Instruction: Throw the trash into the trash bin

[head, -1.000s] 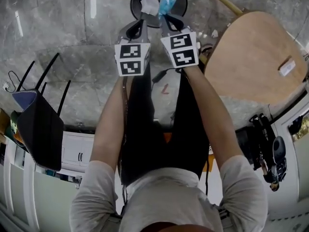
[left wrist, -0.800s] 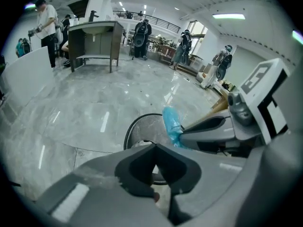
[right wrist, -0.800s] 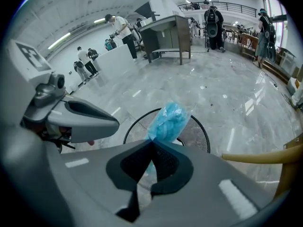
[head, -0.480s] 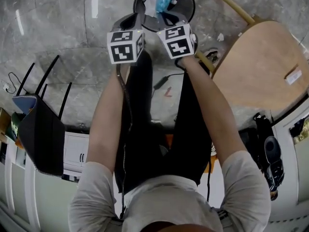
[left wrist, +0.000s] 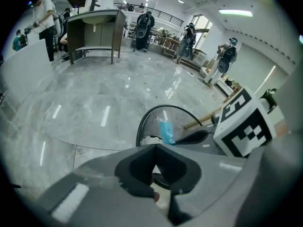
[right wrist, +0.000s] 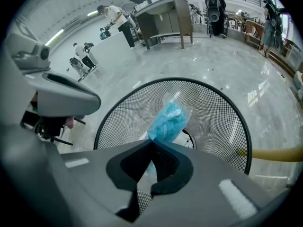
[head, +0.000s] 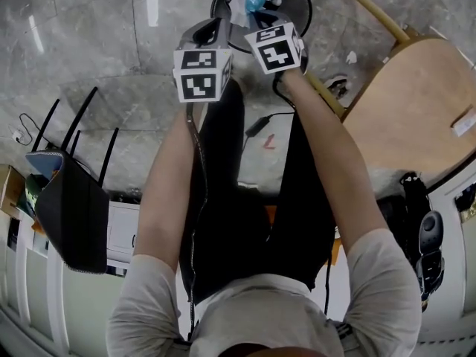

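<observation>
1. The left tool point(left wrist: 154, 146) sits at the near-left rim of the trash bin point(left wrist: 150, 121). It is clamped shut on what looks like a white scrap point(left wrist: 147, 140) and tilts down so the scrap should fall inside.
2. The right tool point(right wrist: 152, 142), above the bin's mouth, is pinched shut on the top of a blue bag point(right wrist: 166, 121), which hangs free over the mesh.
3. Neither piece is in the bin yet. Opening both tools seems to be all that remains.
</observation>
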Demonstrator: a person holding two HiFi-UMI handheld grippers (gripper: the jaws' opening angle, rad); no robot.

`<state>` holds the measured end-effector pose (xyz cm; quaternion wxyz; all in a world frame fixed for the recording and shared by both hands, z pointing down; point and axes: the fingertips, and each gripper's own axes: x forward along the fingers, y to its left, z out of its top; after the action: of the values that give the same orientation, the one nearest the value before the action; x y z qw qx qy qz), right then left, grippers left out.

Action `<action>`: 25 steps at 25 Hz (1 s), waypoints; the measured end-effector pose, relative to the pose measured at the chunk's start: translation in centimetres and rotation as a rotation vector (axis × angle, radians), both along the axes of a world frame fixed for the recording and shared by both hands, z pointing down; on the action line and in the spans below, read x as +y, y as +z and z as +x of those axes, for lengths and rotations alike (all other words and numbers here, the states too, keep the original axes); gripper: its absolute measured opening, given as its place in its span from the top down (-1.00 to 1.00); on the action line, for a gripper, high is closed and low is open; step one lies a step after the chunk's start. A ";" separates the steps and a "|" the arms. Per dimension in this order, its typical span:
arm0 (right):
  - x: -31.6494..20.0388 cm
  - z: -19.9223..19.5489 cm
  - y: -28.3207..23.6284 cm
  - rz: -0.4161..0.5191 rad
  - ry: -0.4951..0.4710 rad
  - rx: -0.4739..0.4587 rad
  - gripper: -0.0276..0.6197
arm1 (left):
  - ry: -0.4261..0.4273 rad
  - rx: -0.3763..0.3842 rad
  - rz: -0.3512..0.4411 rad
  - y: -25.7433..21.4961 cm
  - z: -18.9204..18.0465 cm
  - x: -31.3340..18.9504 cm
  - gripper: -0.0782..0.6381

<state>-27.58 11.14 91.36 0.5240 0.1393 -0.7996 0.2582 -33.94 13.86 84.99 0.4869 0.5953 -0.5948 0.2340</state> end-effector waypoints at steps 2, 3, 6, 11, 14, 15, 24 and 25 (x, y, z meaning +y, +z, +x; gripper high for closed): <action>0.0 0.1 0.6 -0.004 0.006 0.008 0.89 | 0.005 0.004 0.002 0.2 0.3 0.0 0.73; 0.1 0.2 0.9 -0.008 0.008 0.012 0.89 | 0.005 0.006 0.000 0.4 0.4 0.1 0.73; 0.1 0.4 1.9 -0.029 0.017 0.025 0.89 | 0.006 0.009 -0.005 0.7 0.5 0.3 0.73; -0.6 0.5 2.9 -0.029 0.042 0.042 0.89 | -0.003 0.012 -0.005 0.9 0.1 0.2 0.73; -1.0 0.6 2.1 -0.009 0.057 0.043 0.79 | -0.007 0.015 -0.003 0.3 0.2 0.3 0.73; -1.0 0.6 1.6 -0.008 0.057 0.036 0.72 | -0.004 0.014 0.000 0.0 0.3 0.2 0.73; -3.2 0.0 -8.4 0.058 0.097 -0.080 0.89 | -0.076 0.017 0.044 -6.6 1.2 -1.1 0.73; -3.6 -0.3 -10.2 0.066 0.101 -0.108 0.89 | -0.085 0.014 0.053 -7.6 1.3 -1.4 0.73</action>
<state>-27.91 7.59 81.20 0.4614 0.1827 -0.8268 0.2649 -32.67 12.45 77.37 0.4848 0.5838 -0.6221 0.1929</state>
